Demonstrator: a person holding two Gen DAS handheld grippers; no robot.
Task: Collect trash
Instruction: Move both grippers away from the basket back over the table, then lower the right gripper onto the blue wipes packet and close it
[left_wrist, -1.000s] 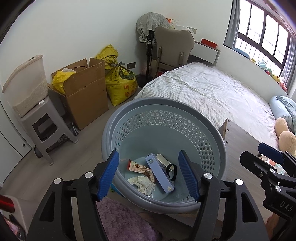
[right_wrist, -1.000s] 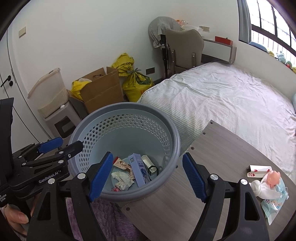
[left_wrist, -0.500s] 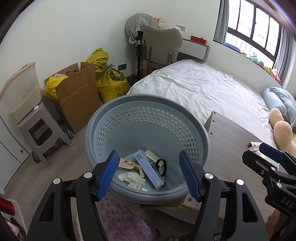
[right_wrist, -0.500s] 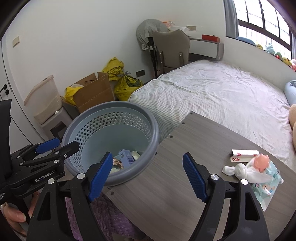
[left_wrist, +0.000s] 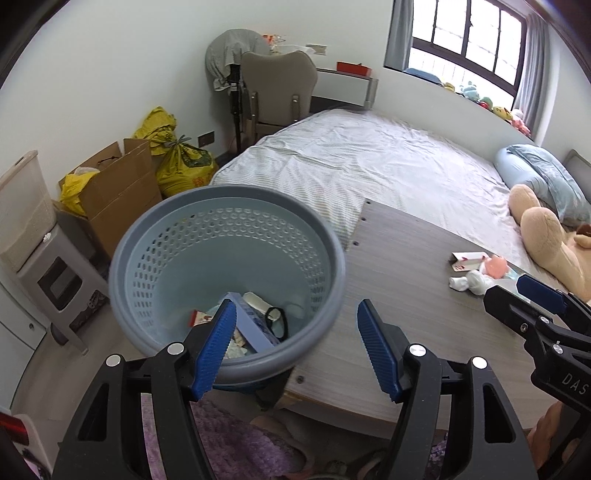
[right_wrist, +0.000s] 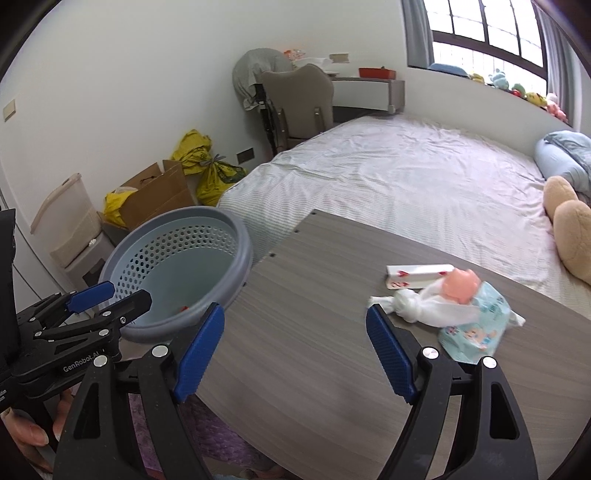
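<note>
Both grippers are spread and hold nothing. The left gripper hangs over the near rim of the blue basket, which holds earlier scraps. The right gripper hovers above the bare tabletop. At its two o'clock lie the remaining trash: a knotted white tissue, a blue wipes packet and a card box. The limp, crowded pieces could slip from a pinch or get pushed off the table's far edge.
</note>
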